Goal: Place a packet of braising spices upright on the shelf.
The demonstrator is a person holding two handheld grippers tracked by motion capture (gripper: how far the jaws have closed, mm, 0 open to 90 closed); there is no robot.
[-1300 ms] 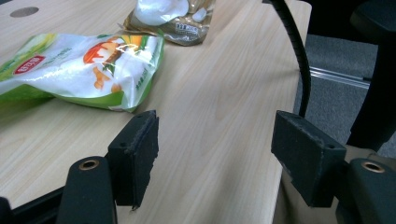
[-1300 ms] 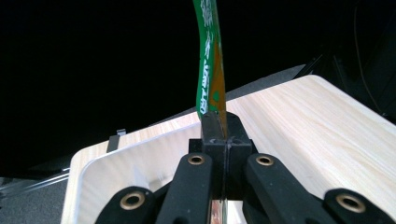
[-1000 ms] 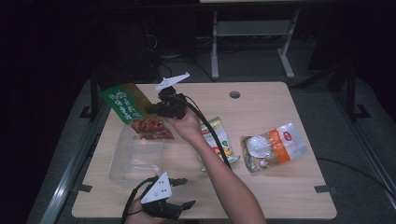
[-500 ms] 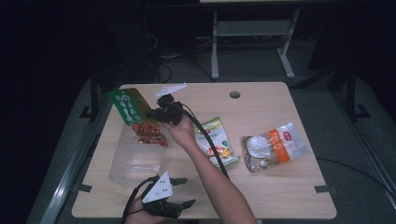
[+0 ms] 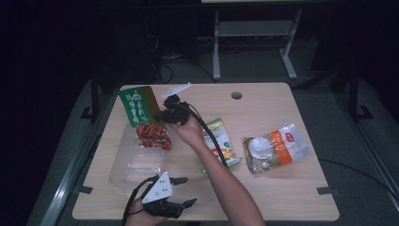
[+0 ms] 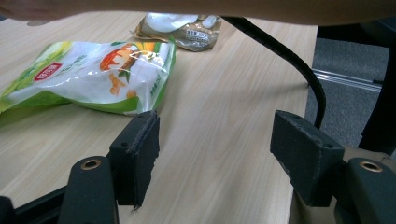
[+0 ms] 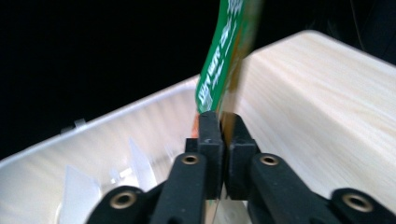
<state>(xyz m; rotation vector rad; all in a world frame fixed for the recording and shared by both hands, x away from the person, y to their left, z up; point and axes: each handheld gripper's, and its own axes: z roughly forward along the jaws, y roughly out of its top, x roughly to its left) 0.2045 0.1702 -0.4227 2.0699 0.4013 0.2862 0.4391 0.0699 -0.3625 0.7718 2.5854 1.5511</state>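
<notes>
The right gripper (image 5: 160, 114) has its jaws clamped on a flat green and red snack packet (image 5: 141, 117), though they have just been opening slightly, and holds it above the far end of the clear plastic box (image 5: 123, 169). The left gripper (image 5: 181, 190), jaws wide apart and empty, rests beside the box's near corner.

High view overhead, facing forward-down; both gripper views close, low, sharing its wooden table (image 5: 282, 188).
</notes>
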